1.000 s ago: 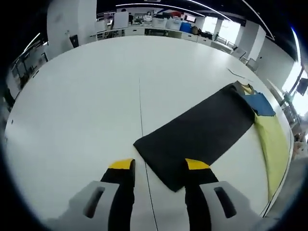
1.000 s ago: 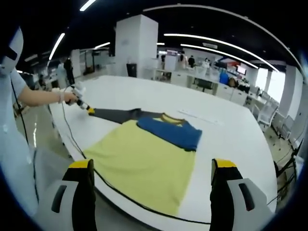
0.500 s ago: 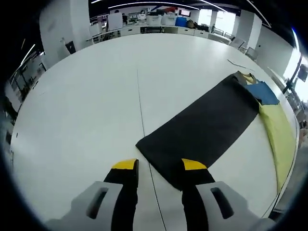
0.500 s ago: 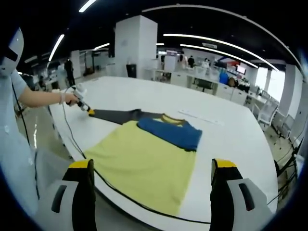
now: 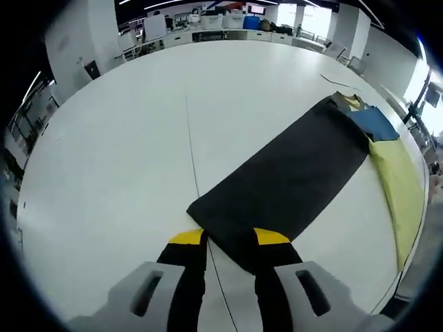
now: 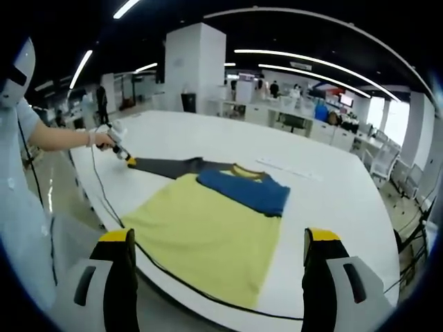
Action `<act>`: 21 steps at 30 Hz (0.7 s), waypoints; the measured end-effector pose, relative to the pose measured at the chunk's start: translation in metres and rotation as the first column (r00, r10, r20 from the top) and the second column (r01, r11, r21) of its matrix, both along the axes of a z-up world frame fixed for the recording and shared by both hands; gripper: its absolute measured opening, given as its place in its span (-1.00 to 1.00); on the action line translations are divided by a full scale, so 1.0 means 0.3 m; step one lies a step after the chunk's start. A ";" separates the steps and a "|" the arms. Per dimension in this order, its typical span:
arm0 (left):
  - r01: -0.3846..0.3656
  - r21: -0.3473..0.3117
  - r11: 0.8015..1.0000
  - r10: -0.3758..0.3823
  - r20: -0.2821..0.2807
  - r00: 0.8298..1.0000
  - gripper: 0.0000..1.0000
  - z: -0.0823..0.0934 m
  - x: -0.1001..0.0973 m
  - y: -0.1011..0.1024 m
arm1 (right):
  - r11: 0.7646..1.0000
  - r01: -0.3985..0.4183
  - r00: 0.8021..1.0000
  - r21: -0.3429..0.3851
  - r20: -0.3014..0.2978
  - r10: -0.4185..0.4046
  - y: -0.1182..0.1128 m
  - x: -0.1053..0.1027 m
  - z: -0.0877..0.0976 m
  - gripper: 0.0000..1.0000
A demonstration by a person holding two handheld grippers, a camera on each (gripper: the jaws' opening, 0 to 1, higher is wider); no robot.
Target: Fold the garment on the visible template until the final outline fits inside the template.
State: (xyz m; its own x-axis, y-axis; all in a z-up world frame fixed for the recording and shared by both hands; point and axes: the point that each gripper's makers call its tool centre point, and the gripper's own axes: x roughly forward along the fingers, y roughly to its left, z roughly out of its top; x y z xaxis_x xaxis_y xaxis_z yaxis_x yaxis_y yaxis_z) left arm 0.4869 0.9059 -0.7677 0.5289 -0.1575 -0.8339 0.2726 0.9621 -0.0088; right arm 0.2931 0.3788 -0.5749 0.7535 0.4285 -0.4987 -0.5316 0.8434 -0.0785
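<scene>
A long black sheet (image 5: 284,183) lies flat on the white table (image 5: 118,159). At its far end rests a garment with a yellow body (image 5: 398,190) and a blue upper part (image 5: 374,124). My left gripper (image 5: 229,238) is low over the sheet's near corner, its jaws narrowed but still open, with the sheet's edge between them. In the right gripper view the yellow body (image 6: 208,232) and blue part (image 6: 246,190) lie near the table's edge, and the black sheet (image 6: 169,166) runs off to the left. My right gripper (image 6: 220,238) hangs wide open, off the table.
A person (image 6: 21,207) stands at the left, one hand holding the left gripper (image 6: 116,149) at the sheet's far tip. A black cable (image 6: 173,277) runs along the table's near edge. A thin dark line (image 5: 192,159) crosses the tabletop. Desks and chairs fill the background.
The left gripper's jaws have drawn closer together around the black sheet's near corner, and its view has dipped toward the table. The right gripper view is unchanged.
</scene>
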 end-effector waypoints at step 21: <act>0.014 -0.009 1.000 -0.014 0.005 1.000 -0.77 0.003 0.001 -0.022 | 1.000 0.019 1.000 0.009 -0.005 -0.019 -0.018 -0.007 -0.020 1.00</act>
State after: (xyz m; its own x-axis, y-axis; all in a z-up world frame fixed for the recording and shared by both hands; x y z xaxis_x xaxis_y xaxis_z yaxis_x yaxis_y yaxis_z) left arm 0.4871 0.8993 -0.7668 0.5304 -0.1725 -0.8300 0.2863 0.9580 -0.0161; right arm 0.2910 0.3733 -0.5807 0.7593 0.4189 -0.4981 -0.5159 0.8539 -0.0682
